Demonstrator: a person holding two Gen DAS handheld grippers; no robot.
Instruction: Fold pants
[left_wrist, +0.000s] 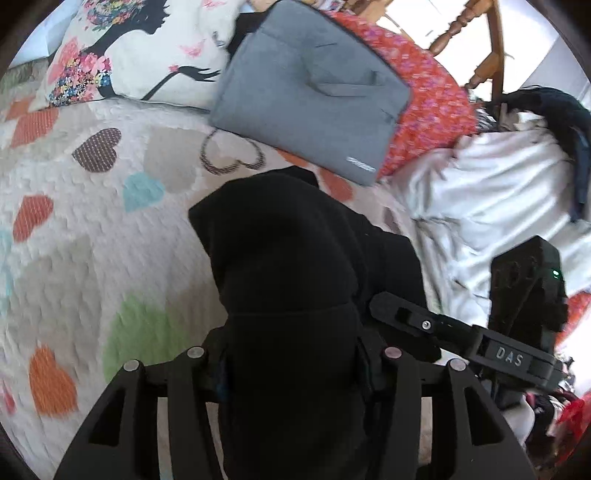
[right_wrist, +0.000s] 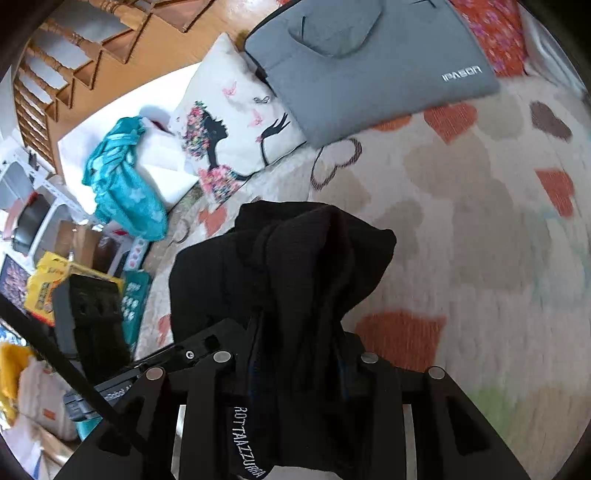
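The black pants (left_wrist: 288, 258) hang bunched above a heart-patterned bedspread (left_wrist: 92, 229). In the left wrist view my left gripper (left_wrist: 291, 354) is shut on a thick fold of them, and the cloth hides the fingertips. In the right wrist view my right gripper (right_wrist: 295, 362) is shut on another bunch of the pants (right_wrist: 295, 266), where a strip with white lettering (right_wrist: 249, 443) hangs down. The two grippers are close side by side: the right one's body (left_wrist: 517, 354) shows at the left view's right edge, and the left one's body (right_wrist: 92, 314) at the right view's left edge.
A grey laptop sleeve (left_wrist: 310, 96) lies at the far side of the bed beside a pillow with a black silhouette print (left_wrist: 140, 55). Red floral fabric (left_wrist: 432, 99) and a heap of white clothes (left_wrist: 491, 195) lie to the right. A teal cloth (right_wrist: 122, 177) and clutter sit off the bed's edge.
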